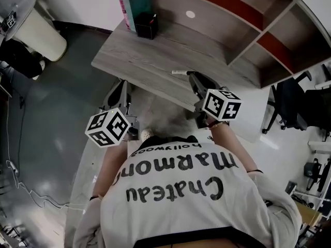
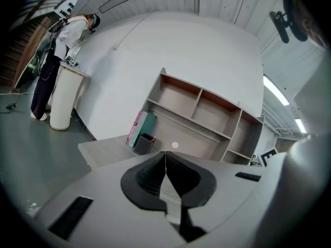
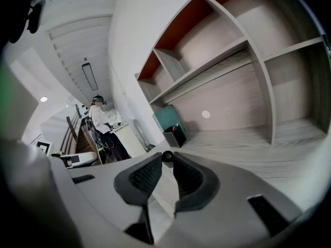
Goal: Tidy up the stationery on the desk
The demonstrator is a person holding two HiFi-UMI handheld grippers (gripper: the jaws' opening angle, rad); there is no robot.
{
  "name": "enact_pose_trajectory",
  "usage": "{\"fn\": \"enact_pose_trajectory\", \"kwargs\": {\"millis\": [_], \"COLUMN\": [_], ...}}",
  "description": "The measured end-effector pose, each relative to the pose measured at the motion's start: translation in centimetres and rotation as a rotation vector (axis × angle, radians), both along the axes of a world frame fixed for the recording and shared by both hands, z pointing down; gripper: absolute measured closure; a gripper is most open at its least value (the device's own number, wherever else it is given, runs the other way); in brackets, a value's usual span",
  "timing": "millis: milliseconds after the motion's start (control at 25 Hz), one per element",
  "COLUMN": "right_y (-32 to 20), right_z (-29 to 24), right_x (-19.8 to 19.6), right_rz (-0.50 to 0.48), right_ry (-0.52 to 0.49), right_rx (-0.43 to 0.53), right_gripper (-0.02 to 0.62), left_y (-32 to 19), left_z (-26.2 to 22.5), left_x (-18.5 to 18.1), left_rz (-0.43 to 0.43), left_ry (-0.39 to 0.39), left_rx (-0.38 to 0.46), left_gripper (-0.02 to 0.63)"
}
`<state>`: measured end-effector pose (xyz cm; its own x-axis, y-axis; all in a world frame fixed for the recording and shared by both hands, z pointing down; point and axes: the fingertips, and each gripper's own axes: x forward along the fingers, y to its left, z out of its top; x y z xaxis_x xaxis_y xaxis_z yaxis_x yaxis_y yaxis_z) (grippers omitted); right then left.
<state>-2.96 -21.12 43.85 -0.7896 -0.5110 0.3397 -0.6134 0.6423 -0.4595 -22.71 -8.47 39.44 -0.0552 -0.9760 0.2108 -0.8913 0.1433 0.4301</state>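
Pen [image 1: 179, 72] lies near the table's [image 1: 134, 61] front edge, its long axis running leftward from our right claw [image 1: 191, 75], whose jaws seem to pinch its near end. Our left claw [image 2: 165, 158] is clenched on nothing, off the table and farther away. The black holder [image 1: 147, 25] stands well apart, back left. We count one pen, one holder and two books [image 1: 135, 5].
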Motion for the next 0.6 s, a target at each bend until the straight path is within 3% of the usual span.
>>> {"fn": "enact_pose_trajectory", "kwargs": {"millis": [600], "right_y": [-2.8], "right_z": [-1.5], "right_x": [-12.8], "right_rz": [0.010], "right_ry": [0.003], "right_rx": [0.024], "right_gripper": [0.517], "left_y": [-2.9], "left_z": [-0.7], "left_x": [-12.1], "left_rz": [0.030], "left_ry": [0.023], "left_rx": [0.012], "left_gripper": [0.589]}}
